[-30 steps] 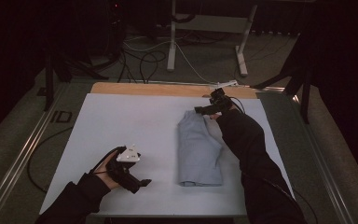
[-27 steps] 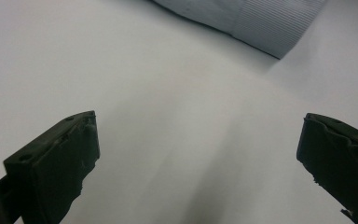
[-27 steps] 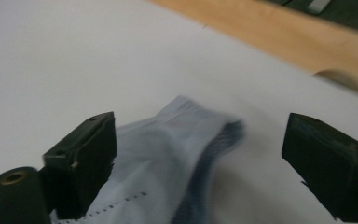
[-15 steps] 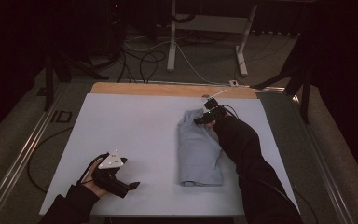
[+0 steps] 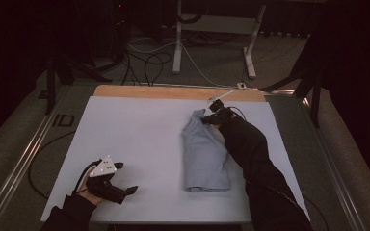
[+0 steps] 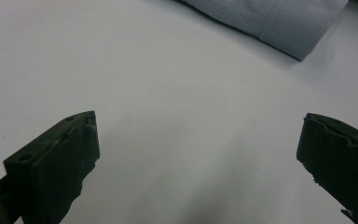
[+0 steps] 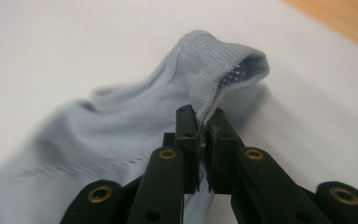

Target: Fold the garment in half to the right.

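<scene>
The folded light-blue garment [image 5: 204, 154] lies toward the right edge of the white table [image 5: 139, 139]. Its far ribbed edge (lifted slightly) is pinched by the right gripper [image 7: 204, 128]. The left gripper [image 6: 198, 154] is held wide apart near the front-left corner.

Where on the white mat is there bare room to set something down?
Widest free patch: the white mat between the left claw and the folded garment. A narrow strip lies right of the sleeve. Crowded where the right claw grips the garment.
</scene>
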`<control>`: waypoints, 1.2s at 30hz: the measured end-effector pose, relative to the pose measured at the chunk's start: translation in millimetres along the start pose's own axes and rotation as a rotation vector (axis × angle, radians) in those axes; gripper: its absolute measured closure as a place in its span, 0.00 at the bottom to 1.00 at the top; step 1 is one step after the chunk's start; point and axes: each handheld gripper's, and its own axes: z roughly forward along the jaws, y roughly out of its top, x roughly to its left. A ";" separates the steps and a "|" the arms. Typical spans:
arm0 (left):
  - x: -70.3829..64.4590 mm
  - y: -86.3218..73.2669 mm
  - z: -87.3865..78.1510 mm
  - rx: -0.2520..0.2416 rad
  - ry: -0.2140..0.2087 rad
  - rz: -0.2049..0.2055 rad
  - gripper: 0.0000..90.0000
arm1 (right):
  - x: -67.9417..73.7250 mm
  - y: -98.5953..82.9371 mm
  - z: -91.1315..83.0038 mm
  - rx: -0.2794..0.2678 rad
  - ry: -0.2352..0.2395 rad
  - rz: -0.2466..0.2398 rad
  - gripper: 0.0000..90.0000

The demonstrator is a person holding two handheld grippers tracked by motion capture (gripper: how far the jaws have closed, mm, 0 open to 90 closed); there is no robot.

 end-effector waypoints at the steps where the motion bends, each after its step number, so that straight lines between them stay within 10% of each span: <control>1: 0.1 0.0 0.2 -0.002 0.000 -0.001 0.00 | 0.3 2.6 -0.2 -0.019 0.013 0.010 0.95; 20: 4.5 -2.5 1.4 -0.005 -0.007 -0.016 0.00 | -12.6 -10.5 29.6 0.087 -0.085 0.078 0.91; 29: 5.0 -3.0 -0.5 -0.013 0.000 -0.012 0.00 | -14.4 -9.0 29.8 0.075 -0.159 0.079 0.54; 36: 4.6 -2.7 -1.4 -0.016 0.001 -0.011 0.00 | -7.8 -1.6 16.1 0.028 -0.085 0.072 0.22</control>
